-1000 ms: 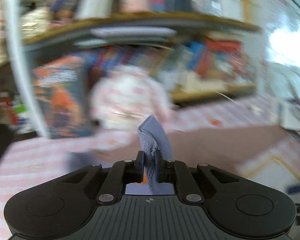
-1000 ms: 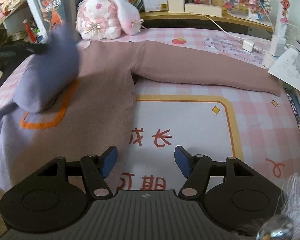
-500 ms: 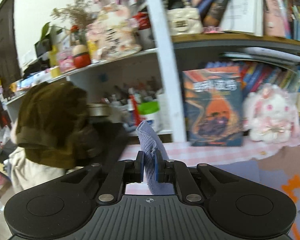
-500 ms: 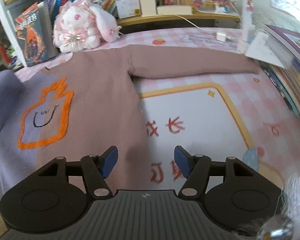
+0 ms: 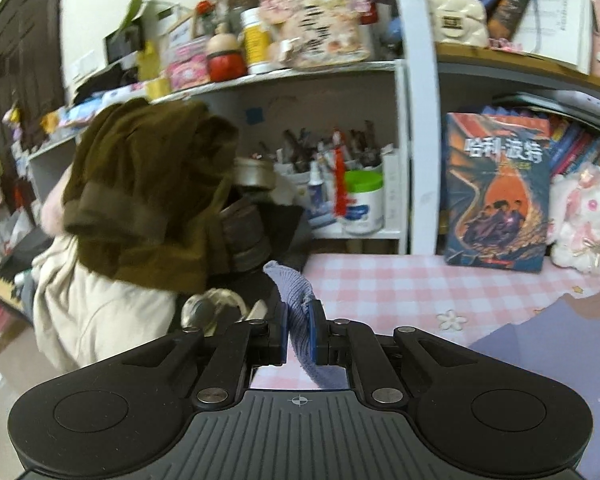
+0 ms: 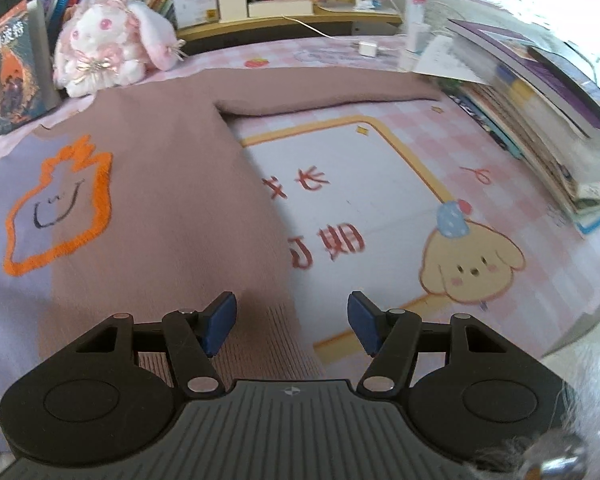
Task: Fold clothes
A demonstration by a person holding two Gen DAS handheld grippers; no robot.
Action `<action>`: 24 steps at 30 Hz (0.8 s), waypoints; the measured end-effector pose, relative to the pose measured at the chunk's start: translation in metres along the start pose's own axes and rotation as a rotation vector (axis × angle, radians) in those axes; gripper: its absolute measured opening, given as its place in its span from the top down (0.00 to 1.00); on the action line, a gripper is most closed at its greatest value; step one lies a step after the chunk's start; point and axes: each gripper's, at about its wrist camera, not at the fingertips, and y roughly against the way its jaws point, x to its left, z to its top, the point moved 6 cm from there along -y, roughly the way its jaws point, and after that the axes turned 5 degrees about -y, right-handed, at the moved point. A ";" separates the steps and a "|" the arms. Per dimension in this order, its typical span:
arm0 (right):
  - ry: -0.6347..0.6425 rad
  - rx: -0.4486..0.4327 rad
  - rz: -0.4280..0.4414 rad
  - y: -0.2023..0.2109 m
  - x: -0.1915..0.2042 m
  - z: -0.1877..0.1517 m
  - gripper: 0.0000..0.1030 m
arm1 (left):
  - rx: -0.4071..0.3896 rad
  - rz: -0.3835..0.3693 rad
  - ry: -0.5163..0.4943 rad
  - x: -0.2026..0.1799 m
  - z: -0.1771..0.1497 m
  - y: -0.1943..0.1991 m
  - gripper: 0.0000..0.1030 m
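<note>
Over on the left, a shelf (image 5: pixel 260 76) holds jars and boxes, and the cubby below it has a white cup (image 5: pixel 320 176) stuffed with pens beside a green-lidded tub (image 5: pixel 363 204). A brown garment (image 5: pixel 148 184) is heaped in front, over something cream-coloured. The left gripper (image 5: pixel 299 338) is pinched tight on a lilac cuff (image 5: pixel 294 292) that pokes up between its pads, above the edge of the pink checked table (image 5: pixel 400 292). A book (image 5: pixel 498 192) leans upright against the shelf post, with a plush bunny (image 6: pixel 104 44) just beside it. The sweater (image 6: pixel 160 184), mauve on one half and lilac on the other, lies flat on the table, its orange flame figure (image 6: pixel 56 204) face up and one mauve sleeve (image 6: pixel 328 92) stretched out to the right. The right gripper (image 6: pixel 292 322) hovers over the sweater's ribbed hem, jaws about half open with nothing between them. To its right lies a desk mat (image 6: pixel 380 184) with a puppy drawing, and stacked books (image 6: pixel 540 112) crowd the table's far right edge.
</note>
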 end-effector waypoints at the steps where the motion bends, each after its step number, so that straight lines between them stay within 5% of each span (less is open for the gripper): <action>1: -0.003 0.000 -0.005 0.002 -0.001 -0.001 0.43 | 0.006 0.004 0.012 0.004 -0.004 0.001 0.90; 9: -0.005 0.004 0.012 0.005 -0.007 -0.001 0.43 | 0.105 0.084 0.056 0.025 -0.033 0.024 0.83; 13: 0.010 0.015 0.047 0.001 -0.010 -0.002 0.43 | 0.152 -0.118 0.131 -0.026 -0.062 0.070 0.74; 17: 0.011 0.030 0.090 -0.006 -0.017 0.002 0.45 | 0.304 -0.339 0.157 -0.105 -0.108 0.100 0.50; 18: 0.014 0.034 0.103 -0.007 -0.017 0.003 0.46 | 0.332 -0.373 0.158 -0.123 -0.117 0.105 0.44; 24: 0.031 0.053 0.175 -0.011 -0.018 0.009 0.51 | 0.414 -0.470 0.163 -0.187 -0.140 0.127 0.44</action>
